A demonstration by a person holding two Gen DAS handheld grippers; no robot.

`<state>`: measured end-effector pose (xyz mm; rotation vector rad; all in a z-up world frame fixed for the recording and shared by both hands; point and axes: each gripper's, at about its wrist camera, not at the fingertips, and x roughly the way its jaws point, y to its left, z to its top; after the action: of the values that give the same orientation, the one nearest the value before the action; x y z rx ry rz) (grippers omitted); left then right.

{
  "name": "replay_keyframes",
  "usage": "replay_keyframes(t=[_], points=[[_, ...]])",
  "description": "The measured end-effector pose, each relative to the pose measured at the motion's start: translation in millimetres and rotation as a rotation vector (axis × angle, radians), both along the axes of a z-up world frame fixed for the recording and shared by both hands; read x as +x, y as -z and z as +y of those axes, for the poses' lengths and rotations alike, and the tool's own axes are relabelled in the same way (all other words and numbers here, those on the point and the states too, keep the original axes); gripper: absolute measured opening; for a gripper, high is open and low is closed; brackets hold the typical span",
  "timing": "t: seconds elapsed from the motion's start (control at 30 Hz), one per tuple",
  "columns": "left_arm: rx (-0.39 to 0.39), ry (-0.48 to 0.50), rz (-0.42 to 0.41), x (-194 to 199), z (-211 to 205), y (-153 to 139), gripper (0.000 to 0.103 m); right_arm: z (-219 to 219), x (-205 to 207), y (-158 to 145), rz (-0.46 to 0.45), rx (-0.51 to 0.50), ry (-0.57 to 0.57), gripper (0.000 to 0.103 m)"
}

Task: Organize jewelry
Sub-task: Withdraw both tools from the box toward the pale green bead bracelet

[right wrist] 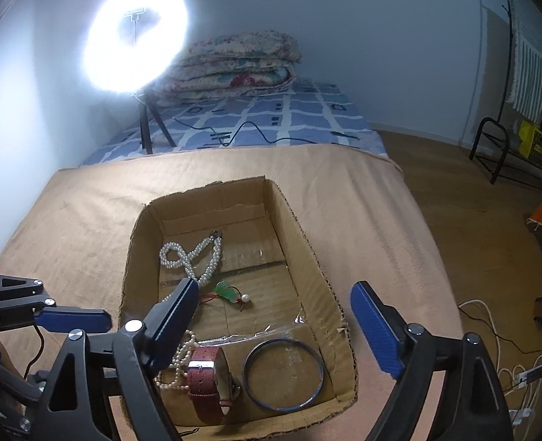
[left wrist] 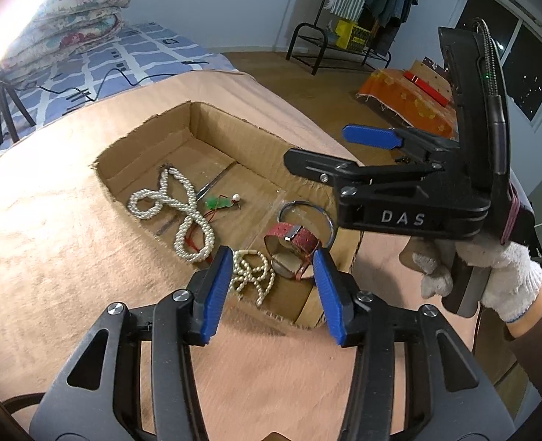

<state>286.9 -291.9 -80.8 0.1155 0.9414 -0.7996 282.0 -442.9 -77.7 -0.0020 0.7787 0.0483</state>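
Cardboard box (right wrist: pixel 309 257) on tan-covered tabletop (left wrist: pixel 50 220) holds jewelry: large pearl necklace (left wrist: pixel 177 207), green pendant w/ red cord (left wrist: pixel 221 203), small pearl strand (left wrist: pixel 250 275), red-strap watch (left wrist: pixel 293 248), metal bangle (right wrist: pixel 283 374). Left claw (left wrist: pixel 272 292) spread, empty, over box's near end. Right claw (right wrist: pixel 274 325) spread, empty, above box; body lettered "DAS" (left wrist: pixel 403 217). No other writing legible.

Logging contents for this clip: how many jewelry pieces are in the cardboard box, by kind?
Pearl strands: 2, a large white one and a smaller cream one
Watches: 1, with a red strap
Bangles: 1, a thin dark ring
Pendants: 1, green on a red cord
Total: 5, all inside the cardboard box
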Motion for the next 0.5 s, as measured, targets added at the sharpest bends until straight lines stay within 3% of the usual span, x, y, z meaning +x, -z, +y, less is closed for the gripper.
replay_keyframes(t=[0.17, 0.5], points=[[0.003, -0.02, -0.018, -9, 20, -11, 0.046, 2, -11, -13, -0.029, -0.02, 0.025, 0.1], [0.014, -0.103, -0.052, -37, 101, -28, 0.046, 16, -46, -38, -0.069, -0.04, 0.02, 0.103]])
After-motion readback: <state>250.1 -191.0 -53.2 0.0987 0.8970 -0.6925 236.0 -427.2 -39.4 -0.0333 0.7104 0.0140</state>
